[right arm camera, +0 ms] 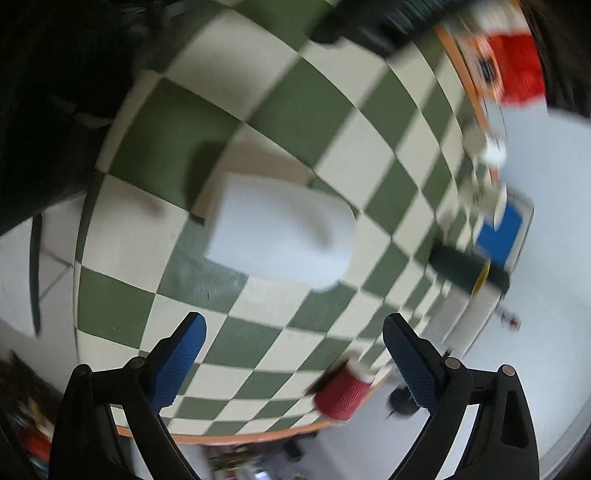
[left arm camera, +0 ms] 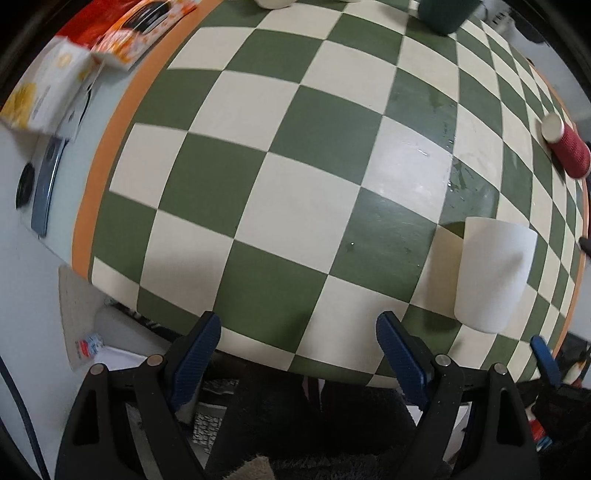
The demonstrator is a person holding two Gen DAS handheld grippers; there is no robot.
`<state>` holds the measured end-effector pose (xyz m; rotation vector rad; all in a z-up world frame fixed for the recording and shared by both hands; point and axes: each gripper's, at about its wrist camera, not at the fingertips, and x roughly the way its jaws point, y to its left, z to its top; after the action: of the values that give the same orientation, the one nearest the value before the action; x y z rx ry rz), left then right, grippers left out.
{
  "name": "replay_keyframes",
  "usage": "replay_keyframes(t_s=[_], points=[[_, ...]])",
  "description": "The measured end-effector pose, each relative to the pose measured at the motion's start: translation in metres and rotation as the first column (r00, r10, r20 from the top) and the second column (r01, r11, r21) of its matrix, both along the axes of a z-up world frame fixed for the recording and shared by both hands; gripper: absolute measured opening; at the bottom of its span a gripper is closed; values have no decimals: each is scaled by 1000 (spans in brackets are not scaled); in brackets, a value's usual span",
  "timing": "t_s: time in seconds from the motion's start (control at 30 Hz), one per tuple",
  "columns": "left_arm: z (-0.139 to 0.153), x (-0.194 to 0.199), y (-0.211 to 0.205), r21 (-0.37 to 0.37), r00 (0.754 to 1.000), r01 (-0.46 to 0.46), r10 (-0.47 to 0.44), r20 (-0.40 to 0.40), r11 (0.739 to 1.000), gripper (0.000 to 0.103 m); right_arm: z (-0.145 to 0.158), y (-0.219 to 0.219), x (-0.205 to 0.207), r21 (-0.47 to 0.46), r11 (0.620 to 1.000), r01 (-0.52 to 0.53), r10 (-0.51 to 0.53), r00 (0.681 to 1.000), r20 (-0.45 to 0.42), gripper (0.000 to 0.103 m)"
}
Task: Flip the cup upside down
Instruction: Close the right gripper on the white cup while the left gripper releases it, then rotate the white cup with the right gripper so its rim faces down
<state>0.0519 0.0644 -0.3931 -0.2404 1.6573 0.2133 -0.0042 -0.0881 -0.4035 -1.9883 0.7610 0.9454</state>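
A plain white cup (left arm camera: 493, 273) stands on the green and cream checkered table (left arm camera: 280, 155), to the right of my left gripper (left arm camera: 299, 350); which end is up I cannot tell. My left gripper is open and empty, over the table's near edge. In the blurred right wrist view the white cup (right arm camera: 284, 232) sits ahead of my right gripper (right arm camera: 295, 354), which is open and empty, with the cup beyond its fingertips. A blue fingertip (left arm camera: 543, 358) of the right gripper shows at the lower right of the left wrist view.
A red ribbed cup (left arm camera: 567, 151) (right arm camera: 341, 393) stands near the table's orange rim. A dark green cup (left arm camera: 443, 14) (right arm camera: 460, 267) stands farther off. Printed boxes (left arm camera: 122, 33) and a phone (left arm camera: 44, 188) lie beside the table. A blue box (right arm camera: 502, 229) is near the dark green cup.
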Motion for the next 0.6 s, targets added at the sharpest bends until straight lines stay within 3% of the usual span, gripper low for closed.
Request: replay_keyframes(t_s=[0.07, 0.1, 0.13, 0.17, 0.2, 0.23, 0.27, 0.33, 0.37, 0.43, 0.47, 0.53, 0.57, 0.6], points=[[-3, -2, 3, -9, 999, -39, 39, -9, 999, 86, 0, 10, 13, 24, 992, 126, -124, 989, -80, 94], [-4, -4, 5, -13, 998, -56, 56, -12, 998, 86, 3, 16, 24, 40, 970, 241, -234, 963, -136, 91], [-5, -4, 7, -20, 997, -75, 74, -15, 997, 86, 6, 21, 41, 59, 921, 386, -369, 909, -196, 89], [-6, -5, 9, -25, 996, -92, 91, -17, 995, 86, 10, 24, 66, 72, 816, 574, -538, 798, -272, 89], [-6, -6, 11, -27, 994, -106, 106, -16, 994, 86, 13, 23, 84, 77, 717, 693, -638, 696, -328, 89], [-6, -6, 13, -29, 993, -116, 115, -15, 993, 86, 17, 19, 102, 74, 587, 806, -728, 566, -388, 89], [-7, -7, 16, -31, 993, -120, 120, -14, 992, 86, 19, 11, 123, 49, 406, 913, -801, 381, -461, 89], [-8, -6, 19, -27, 991, -131, 130, -13, 991, 86, 14, -1, 137, 18, 183, 983, -837, 165, -521, 89], [-8, -6, 20, -26, 991, -132, 132, -14, 991, 86, 8, -10, 144, -9, 47, 999, -837, 35, -546, 89], [-10, -4, 22, -20, 991, -133, 132, -18, 991, 86, -3, -24, 152, -52, -118, 992, -817, -127, -562, 83], [-11, -4, 22, -17, 991, -132, 131, -18, 991, 86, -13, -34, 154, -94, -223, 970, -788, -236, -569, 78], [-10, -4, 22, -11, 992, -125, 125, -18, 992, 86, -25, -43, 155, -143, -315, 938, -744, -338, -576, 73], [-8, -5, 22, -5, 993, -119, 119, -16, 993, 86, -30, -47, 158, -153, -358, 921, -721, -377, -582, 71], [-9, -3, 22, -1, 994, -113, 112, -15, 994, 86, -31, -49, 157, -157, -379, 912, -707, -394, -586, 71]])
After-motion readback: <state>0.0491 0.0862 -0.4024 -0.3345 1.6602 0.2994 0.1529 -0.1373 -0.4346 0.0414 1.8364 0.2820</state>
